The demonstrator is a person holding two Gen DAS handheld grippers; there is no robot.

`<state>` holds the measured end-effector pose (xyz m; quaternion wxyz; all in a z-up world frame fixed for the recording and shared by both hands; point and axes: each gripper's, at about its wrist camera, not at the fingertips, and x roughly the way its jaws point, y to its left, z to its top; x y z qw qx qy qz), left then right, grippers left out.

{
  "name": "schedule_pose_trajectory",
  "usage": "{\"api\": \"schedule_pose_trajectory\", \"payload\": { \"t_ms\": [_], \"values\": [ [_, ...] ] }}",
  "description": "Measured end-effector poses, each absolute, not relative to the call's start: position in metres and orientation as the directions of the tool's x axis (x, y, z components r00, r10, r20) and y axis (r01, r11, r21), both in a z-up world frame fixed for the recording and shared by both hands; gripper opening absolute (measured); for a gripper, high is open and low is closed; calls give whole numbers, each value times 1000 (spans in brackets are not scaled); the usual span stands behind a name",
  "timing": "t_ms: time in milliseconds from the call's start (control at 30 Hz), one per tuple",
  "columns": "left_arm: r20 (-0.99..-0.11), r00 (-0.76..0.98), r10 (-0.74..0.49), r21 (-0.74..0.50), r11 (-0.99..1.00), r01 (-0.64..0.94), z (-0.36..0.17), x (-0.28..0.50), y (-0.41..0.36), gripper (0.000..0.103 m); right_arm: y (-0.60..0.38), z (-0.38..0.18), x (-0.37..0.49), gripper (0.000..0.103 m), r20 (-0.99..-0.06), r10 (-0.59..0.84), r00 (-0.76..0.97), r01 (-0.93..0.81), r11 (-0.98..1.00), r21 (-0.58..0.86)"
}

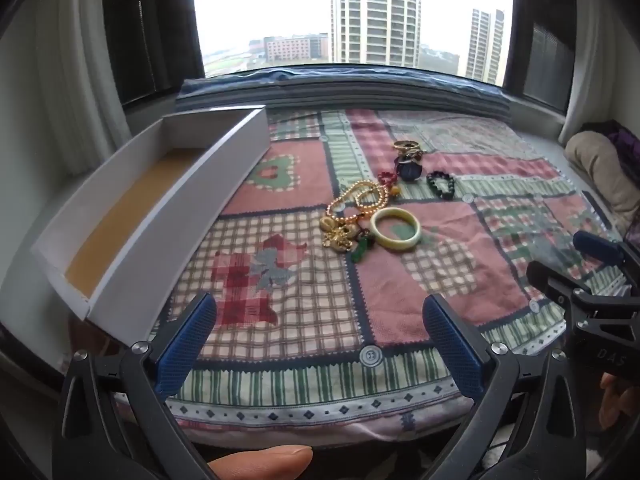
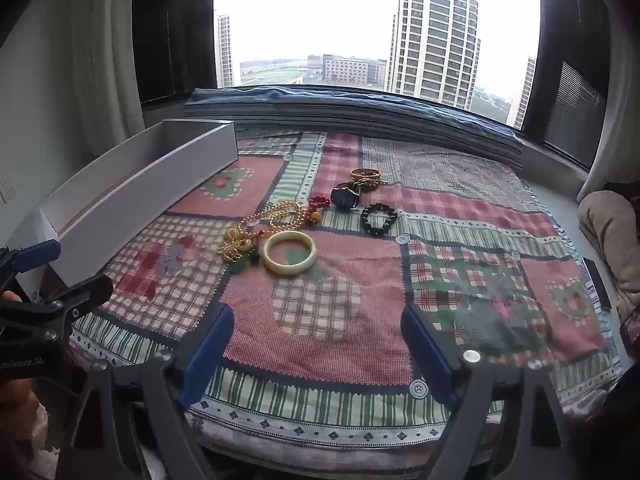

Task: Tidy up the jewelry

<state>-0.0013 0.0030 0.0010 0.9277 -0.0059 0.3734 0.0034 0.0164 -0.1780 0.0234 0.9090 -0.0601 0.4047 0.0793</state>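
While both tools hang over the near edge of a patchwork cloth of pink, green and cream checks [image 1: 320, 320], nothing lies between their blue pads. The left gripper [image 1: 320, 328] stands with its jaws spread wide above a checked patch, empty, and a fingertip of the person's hand [image 1: 260, 462] shows at the bottom of the left wrist view. The right gripper [image 2: 318, 344] is likewise wide apart and empty, tilted down toward the cloth; in the left wrist view it appears at the right edge [image 1: 576, 256], well apart from the jewelry. The jewelry sits in a loose cluster near the middle of the cloth. Nearest the grippers is a pale cream-green jade-like bangle [image 2: 290, 254], lying flat. Just beside it on the left is a tangle of gold charms and chain [image 2: 236, 246] with a small green pendant [image 2: 240, 266], touching a coiled gold bead necklace [image 2: 280, 214]. Farther back lie a small red bead piece [image 2: 318, 201], a dark-faced wristwatch [image 2: 346, 197], a black bead bracelet [image 2: 379, 219] lying apart to the right, and a stack of gold bangles [image 2: 365, 175] at the back. A long white open cardboard box with a tan floor [image 1: 132, 216] rests along the left side of the cloth, empty, well apart from the cluster. Behind the cloth a wide window [image 2: 360, 20] shows tall buildings.
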Motion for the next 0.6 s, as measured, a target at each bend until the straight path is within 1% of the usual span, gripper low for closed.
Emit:
{"api": "schedule_pose_trajectory", "payload": {
  "t_ms": [100,167,267,600],
  "values": [
    [-704,711,12,9,1000,-8,-3,-2,2,103,-179,23,23,87,-769,99,632,-192,981,-31],
    [-720,693,28,28,1000,-11,-2,6,1,103,-175,22,21,87,-755,92,649,-191,981,-45],
    [-704,708,56,62,998,-17,-4,5,-8,103,-181,22,20,87,-743,105,661,-193,981,-33],
    [-727,686,40,36,999,-20,-9,6,-4,103,-177,21,16,87,-738,104,667,-197,979,-40]
  ]
}}
